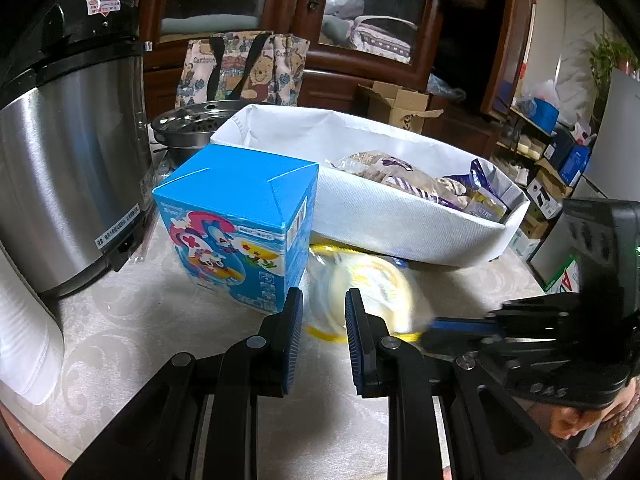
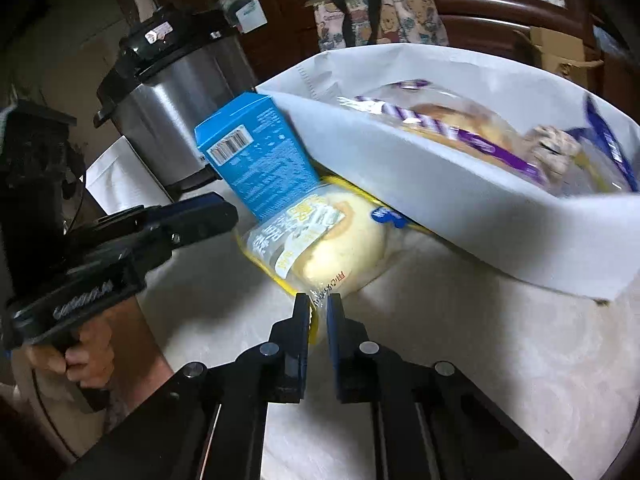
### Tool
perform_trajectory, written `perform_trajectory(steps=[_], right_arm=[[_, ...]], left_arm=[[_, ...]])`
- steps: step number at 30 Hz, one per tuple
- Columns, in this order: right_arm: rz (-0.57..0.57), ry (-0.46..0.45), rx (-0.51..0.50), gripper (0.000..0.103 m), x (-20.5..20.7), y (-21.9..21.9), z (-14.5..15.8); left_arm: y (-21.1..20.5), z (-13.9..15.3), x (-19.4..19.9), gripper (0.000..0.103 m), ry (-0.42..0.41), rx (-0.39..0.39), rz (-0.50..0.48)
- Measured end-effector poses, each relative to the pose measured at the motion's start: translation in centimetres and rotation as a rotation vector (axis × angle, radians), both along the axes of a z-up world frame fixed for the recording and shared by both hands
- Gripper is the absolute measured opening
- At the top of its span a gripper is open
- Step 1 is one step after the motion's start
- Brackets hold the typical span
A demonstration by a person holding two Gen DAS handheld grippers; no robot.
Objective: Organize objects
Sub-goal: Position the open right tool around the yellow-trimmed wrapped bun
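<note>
1. Your right gripper [image 2: 318, 314]: jaws nearly closed, pinching the near seam of the bread packet [image 2: 320, 240].
2. Your left gripper [image 1: 320, 320]: jaws parted, empty, just beside the packet.
3. Packet: on the table, wedged between blue carton [image 2: 256, 152] and white bin [image 2: 440, 184], directly ahead.

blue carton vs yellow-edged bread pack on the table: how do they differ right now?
The blue carton stands upright, rigid and free; the bread pack lies flat, soft, its edge pinched by the right gripper. The carton is opaque print; the pack is clear film. Both sit beside the white bin.
</note>
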State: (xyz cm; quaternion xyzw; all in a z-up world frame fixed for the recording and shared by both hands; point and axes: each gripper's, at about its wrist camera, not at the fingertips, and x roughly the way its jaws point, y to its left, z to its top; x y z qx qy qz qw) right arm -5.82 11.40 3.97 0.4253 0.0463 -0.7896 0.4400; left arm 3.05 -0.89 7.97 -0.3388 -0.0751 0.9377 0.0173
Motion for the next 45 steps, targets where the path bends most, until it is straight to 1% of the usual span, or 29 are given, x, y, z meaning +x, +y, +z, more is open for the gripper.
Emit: perform_trajectory(steps=[6,7,9,10,11,12,13,14,16,18,23,24,25,27,29,30,32,33,34,36,40,41,42,44,45], right_arm=[[-0.065,-0.033,-0.041,0.009,-0.8,4.6,0.0],[-0.083,-0.04,-0.055,0.011,-1.0,5.4,0.0],[-0.156,-0.038,-0.077,0.014,-1.4,6.5,0.4],[-0.186,-0.029,-0.081,0.024,-1.6,7.0,0.8],[-0.216,-0.015,-0.081,0.037,-1.6,7.2,1.2],[-0.249,0.004,-0.074,0.045,-1.6,7.4,1.6],[-0.27,0.031,-0.068,0.058,-1.3,7.2,1.9],[-0.27,0.065,-0.062,0.067,-0.9,6.7,2.2],[-0.223,0.137,-0.031,0.068,-0.1,4.8,2.7],[-0.18,0.162,0.015,0.068,0.2,2.9,2.7],[-0.161,0.124,0.128,0.068,-1.1,-1.0,1.7],[-0.153,0.117,0.149,0.067,-1.3,-1.7,1.3],[-0.143,0.109,0.171,0.063,-1.5,-2.3,0.9],[-0.12,0.104,0.191,0.063,-1.6,-3.4,0.1],[-0.113,0.146,0.221,0.068,-1.1,-4.1,-0.4],[-0.103,0.149,0.234,0.071,-1.0,-4.2,-0.6],[-0.099,0.129,0.25,0.081,-1.2,-4.2,-1.5],[-0.101,0.099,0.248,0.082,-1.5,-4.1,-2.1],[-0.098,0.085,0.223,0.083,-1.6,-3.8,-2.3],[-0.083,0.1,0.25,0.082,-1.4,-3.6,-2.4],[-0.067,0.123,0.246,0.082,-0.7,-1.5,-2.6],[-0.06,0.131,0.244,0.084,-0.6,-0.9,-2.7],[-0.055,0.136,0.239,0.086,-0.4,-0.4,-2.8],[-0.071,0.148,0.26,0.103,-0.4,0.4,-3.3],[-0.077,0.149,0.276,0.103,-0.5,0.6,-3.4]], left_arm=[[-0.1,0.0,0.0,0.02,0.0,0.01,0.002],[-0.1,0.0,0.0,0.02,0.0,0.009,0.001],[0.1,0.0,-0.1,0.02,-0.004,0.004,-0.001],[0.1,0.0,-0.1,0.02,-0.005,0.001,-0.001],[0.1,0.0,-0.1,0.02,-0.006,-0.001,-0.002],[0.1,0.0,-0.1,0.02,-0.005,-0.002,-0.004],[0.1,0.0,-0.1,0.02,-0.004,-0.002,-0.004],[0.1,0.0,-0.1,0.02,-0.004,-0.001,-0.003],[-0.1,0.0,0.0,0.02,-0.003,0.002,0.004],[-0.2,0.1,0.1,0.02,0.002,0.009,0.011],[-0.6,0.2,0.1,0.02,0.004,0.014,0.027],[-0.6,0.1,0.1,0.02,0.001,0.014,0.027],[-0.6,0.1,0.0,0.02,-0.001,0.013,0.028],[-0.5,0.1,0.0,0.02,-0.001,0.008,0.028],[-0.5,0.0,0.0,0.02,-0.002,0.005,0.027],[-0.4,0.0,0.0,0.02,-0.003,0.003,0.028],[-0.4,0.0,0.0,0.02,-0.006,-0.001,0.029],[-0.3,-0.1,-0.1,0.02,-0.01,-0.003,0.029],[-0.3,-0.2,-0.1,0.02,-0.011,-0.004,0.029],[-0.2,-0.2,-0.1,0.02,-0.013,-0.007,0.026],[0.1,-0.3,-0.1,0.02,-0.012,-0.009,0.01],[0.3,-0.3,-0.1,0.02,-0.013,-0.009,0.002],[0.5,-0.4,-0.1,0.02,-0.013,-0.01,-0.009],[1.0,-0.5,-0.1,0.02,-0.017,-0.022,-0.025],[1.2,-0.6,-0.2,0.02,-0.02,-0.03,-0.028]])
